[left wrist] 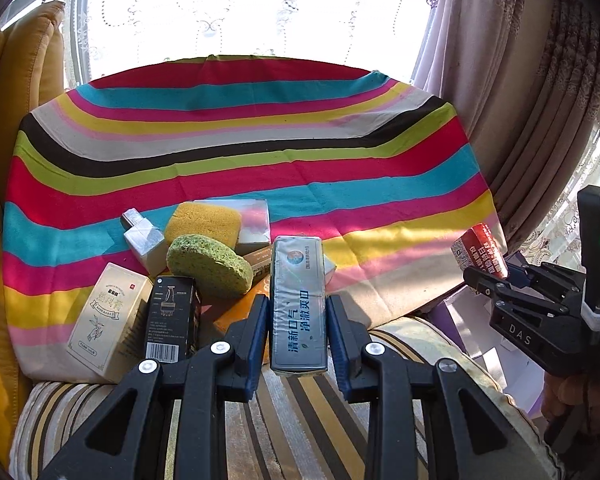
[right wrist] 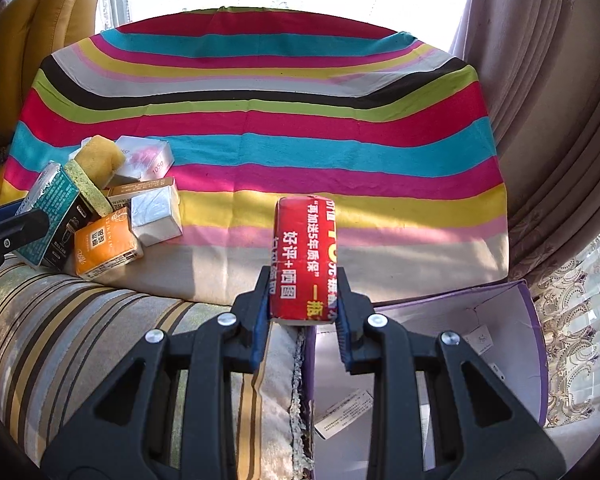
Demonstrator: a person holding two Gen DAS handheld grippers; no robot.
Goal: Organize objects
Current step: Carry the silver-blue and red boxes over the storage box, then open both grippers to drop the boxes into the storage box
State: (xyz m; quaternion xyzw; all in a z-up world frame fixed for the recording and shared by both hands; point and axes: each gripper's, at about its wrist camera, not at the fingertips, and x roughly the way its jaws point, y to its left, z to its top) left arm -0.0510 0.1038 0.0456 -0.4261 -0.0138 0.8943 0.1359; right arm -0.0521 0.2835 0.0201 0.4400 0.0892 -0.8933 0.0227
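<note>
- A striped cloth in red, teal, yellow, black and lime covers the bench and fills the middle of both views.
- An open purple box sits at lower right of the right wrist view.
- A pile of cartons and sponges lies at left: cream box, black box with a barcode, orange box, green sponge, yellow sponge.
- The left gripper has its jaws clamped on a silver-blue box printed "清新口气".
- The right gripper has its jaws closed on a red box reading "好评+晒图".
</note>
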